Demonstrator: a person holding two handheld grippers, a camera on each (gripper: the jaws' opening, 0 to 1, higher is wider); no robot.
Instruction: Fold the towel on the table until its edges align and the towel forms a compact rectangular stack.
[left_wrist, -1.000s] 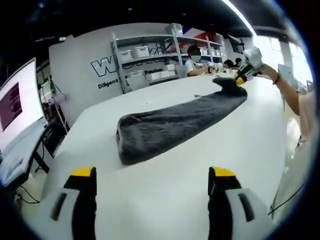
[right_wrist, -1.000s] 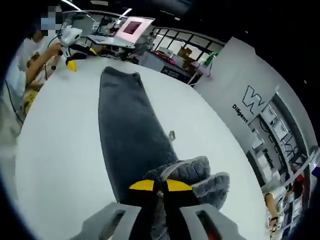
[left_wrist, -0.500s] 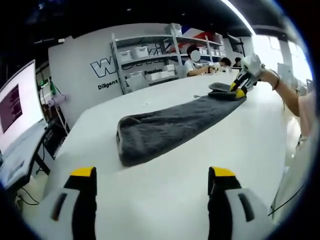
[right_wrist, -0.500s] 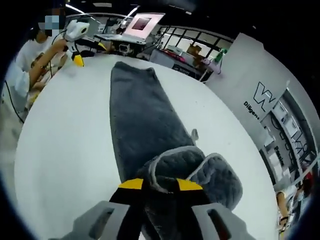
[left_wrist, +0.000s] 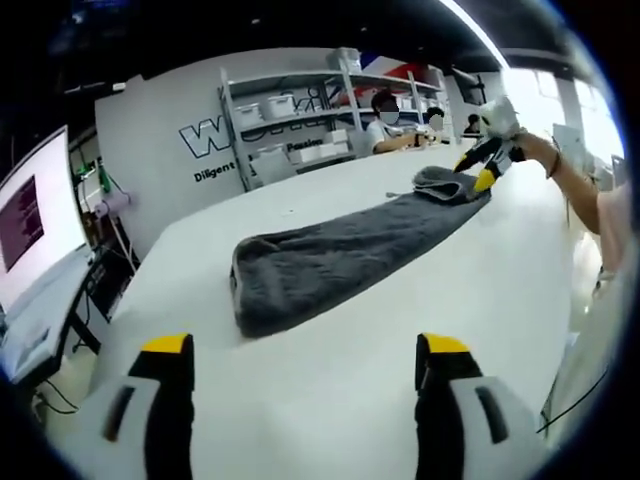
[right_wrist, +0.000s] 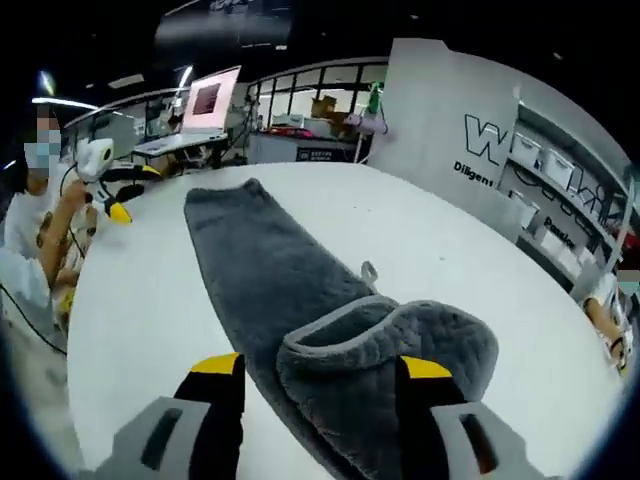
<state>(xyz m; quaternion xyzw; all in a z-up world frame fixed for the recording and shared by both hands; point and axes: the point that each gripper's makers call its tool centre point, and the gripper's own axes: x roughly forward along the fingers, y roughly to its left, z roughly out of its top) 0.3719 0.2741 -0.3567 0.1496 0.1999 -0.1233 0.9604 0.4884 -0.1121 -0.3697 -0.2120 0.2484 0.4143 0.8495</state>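
Observation:
A long dark grey towel (left_wrist: 340, 250) lies as a strip across the white table (left_wrist: 300, 400). Its far end (left_wrist: 445, 182) is folded back on itself. My left gripper (left_wrist: 305, 346) is open above bare table, short of the towel's near end. In the right gripper view the folded end (right_wrist: 400, 350) is a rounded flap with a pale hem, lying between and ahead of the jaws of my right gripper (right_wrist: 321, 366), which is open. The towel (right_wrist: 265, 265) runs away toward the left gripper (right_wrist: 118, 195), held by a hand. In the left gripper view the right gripper (left_wrist: 478, 168) hovers at the folded end.
Shelves with white bins (left_wrist: 300, 120) stand against the lettered wall behind the table. People sit at the table's far end (left_wrist: 395, 125). A monitor (left_wrist: 25, 215) stands off the table's left side. A person's arm (left_wrist: 585, 190) reaches in from the right.
My right gripper has opened and let go of the towel end, which now rests folded over on the strip. The left gripper has stayed still and open.

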